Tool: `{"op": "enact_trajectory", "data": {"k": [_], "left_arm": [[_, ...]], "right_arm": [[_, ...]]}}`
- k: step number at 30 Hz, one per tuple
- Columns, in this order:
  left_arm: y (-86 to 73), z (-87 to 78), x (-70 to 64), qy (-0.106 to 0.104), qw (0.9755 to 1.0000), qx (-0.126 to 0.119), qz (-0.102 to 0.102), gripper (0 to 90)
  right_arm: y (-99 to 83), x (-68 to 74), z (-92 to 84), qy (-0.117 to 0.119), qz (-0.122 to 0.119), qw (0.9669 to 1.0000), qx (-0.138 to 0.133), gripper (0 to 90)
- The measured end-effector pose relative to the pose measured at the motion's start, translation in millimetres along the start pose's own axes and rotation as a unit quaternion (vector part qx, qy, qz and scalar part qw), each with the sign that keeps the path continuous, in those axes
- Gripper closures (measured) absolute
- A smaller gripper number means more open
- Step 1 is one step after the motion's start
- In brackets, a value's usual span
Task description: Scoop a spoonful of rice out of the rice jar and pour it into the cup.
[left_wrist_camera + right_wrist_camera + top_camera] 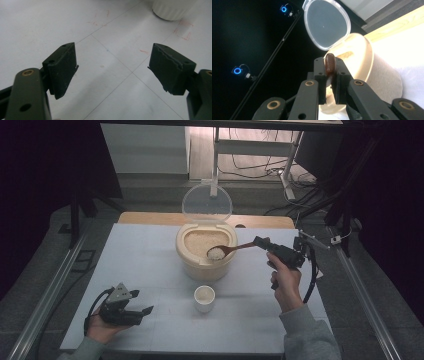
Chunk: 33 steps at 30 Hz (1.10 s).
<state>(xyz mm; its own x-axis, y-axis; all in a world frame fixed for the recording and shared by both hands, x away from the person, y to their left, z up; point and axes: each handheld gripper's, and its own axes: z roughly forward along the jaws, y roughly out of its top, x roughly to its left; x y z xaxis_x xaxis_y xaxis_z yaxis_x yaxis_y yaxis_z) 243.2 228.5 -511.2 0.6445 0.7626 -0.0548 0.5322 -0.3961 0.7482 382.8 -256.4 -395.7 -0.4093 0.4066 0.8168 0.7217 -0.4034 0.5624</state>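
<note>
Right gripper (261, 241) clamped tight on handle of wooden spoon (231, 250); in right gripper view the brown handle end (330, 64) pinched between both fingers (320, 72), pads pressing on it. Spoon bowl heaped with white rice (216, 253), held over the open mouth of the beige rice container (206, 265) — just above the rice inside, near the rim on the person's side. Clear hinged lid (206, 204) standing upright behind the opening. Small white cup (204, 298) on the surface (145, 265) just in front of the container, some rice visible inside; apart from the spoon. Left gripper (142, 312) resting low at near left of the surface, held in left hand (102, 327), well apart from cup and container. Left gripper view: fingers (62, 68) spread wide, nothing between them — bare white surface with faint red marks, ribbed base of cup (172, 10) at upper right.
</note>
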Motion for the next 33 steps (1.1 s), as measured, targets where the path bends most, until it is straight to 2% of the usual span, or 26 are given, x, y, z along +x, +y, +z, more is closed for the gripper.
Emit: {"op": "enact_trajectory", "data": {"k": [8, 13, 23, 33], "left_arm": [[0.3, 0.7, -0.4, 0.0, 1.0, 0.001, 0.0, 21.8], [0.7, 0.9, -0.7, -0.001, 1.0, 0.002, 0.002, 21.8], [0.9, 1.2, -0.6, -0.001, 1.0, 0.002, 0.002, 21.7], [0.7, 1.3, -0.9, -0.001, 1.0, 0.002, 0.002, 21.7]], "right_arm": [[-13.8, -0.4, -8.8, 0.016, -0.004, 0.9995, 0.027, 82.7], [-21.9, 1.0, -11.8, 0.017, -0.015, 0.9989, 0.041, 82.7], [-37.1, -9.0, -7.2, 0.0, -0.02, 0.9973, 0.071, 82.7], [-47.4, -11.7, 3.9, -0.026, -0.048, 0.9938, 0.096, 82.7]]}}
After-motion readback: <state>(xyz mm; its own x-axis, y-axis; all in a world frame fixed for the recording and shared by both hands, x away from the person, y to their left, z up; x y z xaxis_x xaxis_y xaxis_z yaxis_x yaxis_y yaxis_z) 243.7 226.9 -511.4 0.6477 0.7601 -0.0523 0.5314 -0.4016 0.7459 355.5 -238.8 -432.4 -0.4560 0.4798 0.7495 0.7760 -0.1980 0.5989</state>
